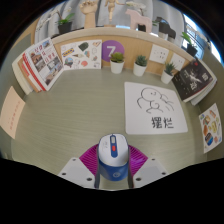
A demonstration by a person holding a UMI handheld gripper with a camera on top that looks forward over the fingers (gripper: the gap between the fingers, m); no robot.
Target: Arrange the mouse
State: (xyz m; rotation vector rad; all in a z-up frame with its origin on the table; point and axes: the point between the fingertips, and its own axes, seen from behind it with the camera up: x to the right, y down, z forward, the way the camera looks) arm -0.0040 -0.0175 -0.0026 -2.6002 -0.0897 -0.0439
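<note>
white and blue, the mouse [112,157] sits between the gripper [113,166] fingers, magenta pads [92,158] close at each side; whether they press it, i cannot tell. beyond it on the pale table [60,125], small white pots [117,68] hold green plants.

mouse between the fingers, desk ahead

white-and-blue computer mouse [112,157] sits between the gripper [112,170] fingers; white drawing sheet [153,107] beyond, small potted plants [117,61] behind it.
</note>
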